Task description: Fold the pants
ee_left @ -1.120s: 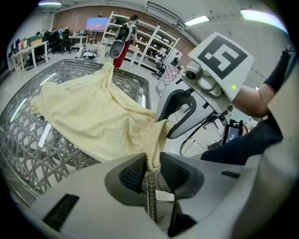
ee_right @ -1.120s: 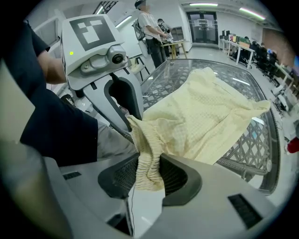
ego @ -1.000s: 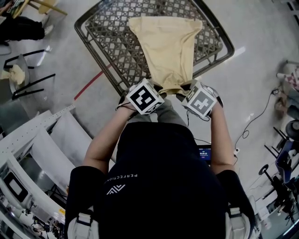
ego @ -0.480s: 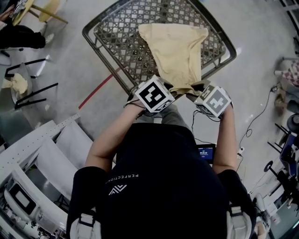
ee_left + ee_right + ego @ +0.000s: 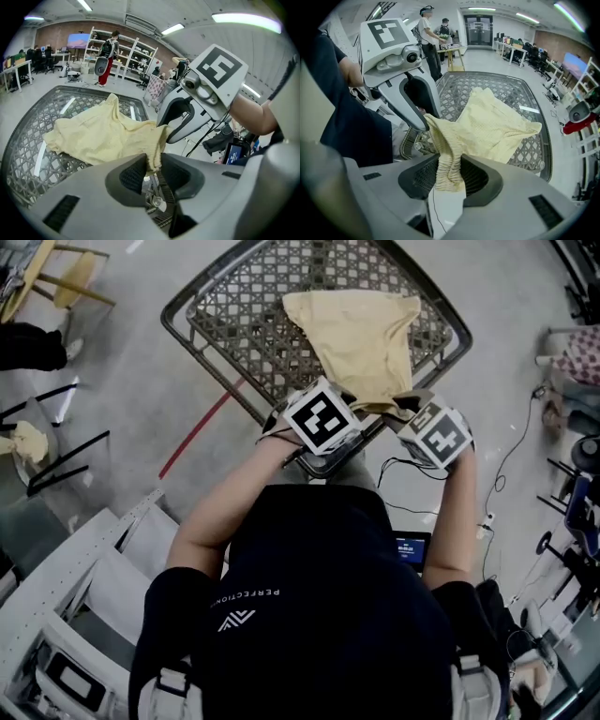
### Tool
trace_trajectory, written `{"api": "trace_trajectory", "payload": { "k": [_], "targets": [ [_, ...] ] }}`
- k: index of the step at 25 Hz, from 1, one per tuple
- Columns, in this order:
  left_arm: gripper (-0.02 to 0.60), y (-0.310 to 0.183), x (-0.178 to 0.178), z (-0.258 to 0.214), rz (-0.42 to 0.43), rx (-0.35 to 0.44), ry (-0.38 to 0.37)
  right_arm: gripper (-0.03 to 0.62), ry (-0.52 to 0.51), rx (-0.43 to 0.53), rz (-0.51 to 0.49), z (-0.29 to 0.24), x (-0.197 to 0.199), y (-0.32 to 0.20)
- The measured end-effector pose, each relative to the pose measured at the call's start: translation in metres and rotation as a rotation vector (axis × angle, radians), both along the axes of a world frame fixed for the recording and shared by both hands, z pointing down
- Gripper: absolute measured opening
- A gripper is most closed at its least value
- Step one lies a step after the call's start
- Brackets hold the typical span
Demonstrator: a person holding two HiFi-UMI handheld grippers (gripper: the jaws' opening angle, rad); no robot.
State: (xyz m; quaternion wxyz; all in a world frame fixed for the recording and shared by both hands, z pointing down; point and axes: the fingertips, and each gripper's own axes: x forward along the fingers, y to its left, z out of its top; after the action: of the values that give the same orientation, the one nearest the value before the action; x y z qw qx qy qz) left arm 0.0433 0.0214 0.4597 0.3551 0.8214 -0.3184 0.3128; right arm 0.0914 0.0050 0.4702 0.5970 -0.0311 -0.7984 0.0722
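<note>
The pants (image 5: 361, 338) lie on the mesh table (image 5: 239, 329), the far end flat and the near edge lifted toward the person. The left gripper (image 5: 152, 168) is pinched shut on one corner of that edge, and the right gripper (image 5: 450, 174) is clamped on the bunched, ribbed band beside it. Holding both corners probably sets up carrying the near end over the far one.

I'm getting bright, even light from ceiling strip lights (image 5: 243, 18), which blow out to white in both gripper views. The pale floor (image 5: 122, 362) shows soft glare streaks and only faint shadows. Both gripper views bow hard toward black, vignetted corners; the weave of the pants (image 5: 501, 122) stays crisp there. The head view is sharp.
</note>
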Motion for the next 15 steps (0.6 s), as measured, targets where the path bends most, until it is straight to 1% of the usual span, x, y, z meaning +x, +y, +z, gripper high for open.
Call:
{"api": "trace_trajectory", "payload": {
  "k": [2, 5, 8, 13, 15],
  "targets": [
    [0.101, -0.007, -0.004, -0.001, -0.012, 0.002, -0.007, 0.146, -0.008, 0.007, -0.006, 0.001, -0.004, -0.007],
    [0.103, -0.026, -0.017, -0.001, -0.042, 0.010, -0.043, 0.146, -0.030, 0.015, -0.021, 0.002, -0.015, -0.026],
    [0.103, -0.040, -0.020, 0.003, -0.089, -0.024, -0.033, 0.146, -0.026, 0.018, -0.055, 0.006, -0.021, -0.044],
    [0.103, -0.073, -0.035, 0.009, -0.156, -0.039, -0.063, 0.146, -0.029, 0.015, -0.101, 0.011, -0.035, -0.078],
    [0.104, -0.085, -0.041, 0.014, -0.184, -0.056, -0.064, 0.147, -0.040, 0.008, -0.113, 0.017, -0.041, -0.090]
  ]
}}
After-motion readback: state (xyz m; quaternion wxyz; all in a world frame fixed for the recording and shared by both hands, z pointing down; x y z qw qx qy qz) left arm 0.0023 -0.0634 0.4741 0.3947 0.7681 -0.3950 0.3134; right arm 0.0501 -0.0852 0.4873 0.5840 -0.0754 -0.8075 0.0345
